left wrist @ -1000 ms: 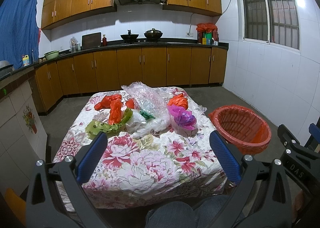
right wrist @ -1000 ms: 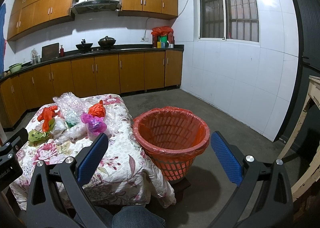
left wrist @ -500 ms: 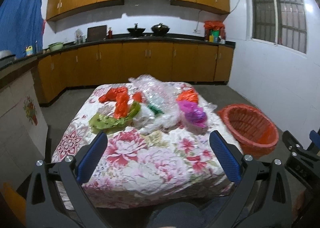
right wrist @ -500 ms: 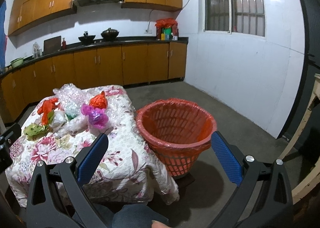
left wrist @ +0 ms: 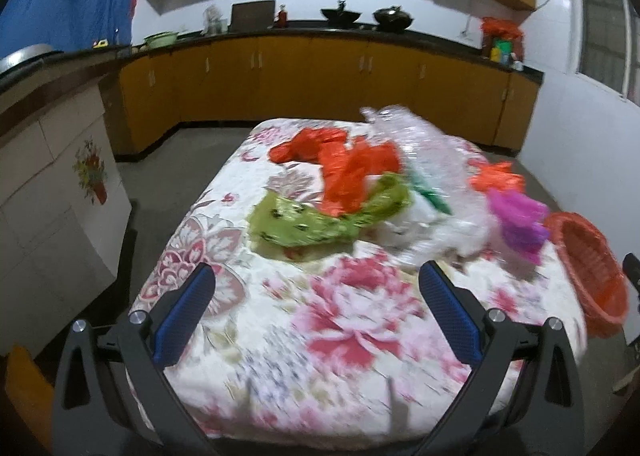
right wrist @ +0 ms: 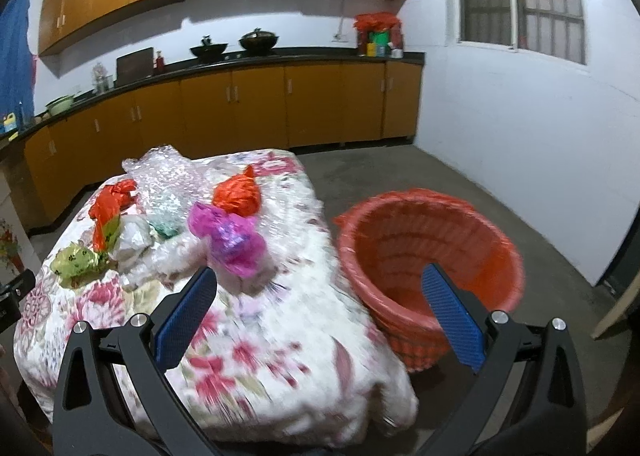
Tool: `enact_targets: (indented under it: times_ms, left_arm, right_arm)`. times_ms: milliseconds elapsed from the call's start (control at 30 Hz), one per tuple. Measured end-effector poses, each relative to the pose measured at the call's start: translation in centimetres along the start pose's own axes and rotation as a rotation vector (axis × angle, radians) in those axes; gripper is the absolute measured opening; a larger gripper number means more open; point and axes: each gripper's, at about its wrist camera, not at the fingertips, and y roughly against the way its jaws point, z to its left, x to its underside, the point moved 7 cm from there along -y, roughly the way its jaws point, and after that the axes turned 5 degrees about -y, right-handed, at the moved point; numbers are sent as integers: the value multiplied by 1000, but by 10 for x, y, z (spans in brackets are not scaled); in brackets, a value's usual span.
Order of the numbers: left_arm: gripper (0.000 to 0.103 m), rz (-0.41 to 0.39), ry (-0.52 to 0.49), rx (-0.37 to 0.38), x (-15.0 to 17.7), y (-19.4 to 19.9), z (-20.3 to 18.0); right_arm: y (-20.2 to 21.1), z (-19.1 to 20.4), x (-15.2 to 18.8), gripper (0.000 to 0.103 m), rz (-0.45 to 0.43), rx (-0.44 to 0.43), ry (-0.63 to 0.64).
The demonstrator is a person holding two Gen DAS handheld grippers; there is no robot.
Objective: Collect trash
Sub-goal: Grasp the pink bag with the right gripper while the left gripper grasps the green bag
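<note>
Both claws wide open, empty: left claw (left wrist: 316,312) faces green bag (left wrist: 296,225) ahead; right claw (right wrist: 320,314) between purple bag (right wrist: 234,240) ahead-left and basket (right wrist: 432,252) ahead-right, ready for transfer.

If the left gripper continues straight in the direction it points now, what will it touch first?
Probably the crumpled green plastic bag, the nearest trash ahead of the open left gripper on the floral tablecloth. Depth is unclear; a downward tilt would meet the cloth first.
</note>
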Motion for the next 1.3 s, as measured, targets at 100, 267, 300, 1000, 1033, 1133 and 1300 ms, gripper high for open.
enact_targets:
  times_ms: [100,267,300,1000,1033,1133,1300]
  left_arm:
    - [99,8,-8,-11,-8,-25,6]
    - [85,17,-68,13,-23,-66,2]
    - [84,24,-78,19,-24,-73,0]
    - [26,235,-98,191,8,-151,-11]
    - [20,231,-102,200,8,-149,-12]
    - [10,222,-109,215,9,-145,-14]
    - [5,190,-94,228,9,-132,-13]
  right_arm:
    - [-28,16,-4,99,39,-64,-14]
    - [-71,40,-6,85,100,-125,-9]
    - [-79,44,-6,84,113,-132,-7]
    - [-134,76,18,56,256,-207,67]
    - [-133,76,17,56,253,-209,65]
    - [-127,74,17,55,248,-213,58]
    - [-115,71,15,55,234,-223,49]
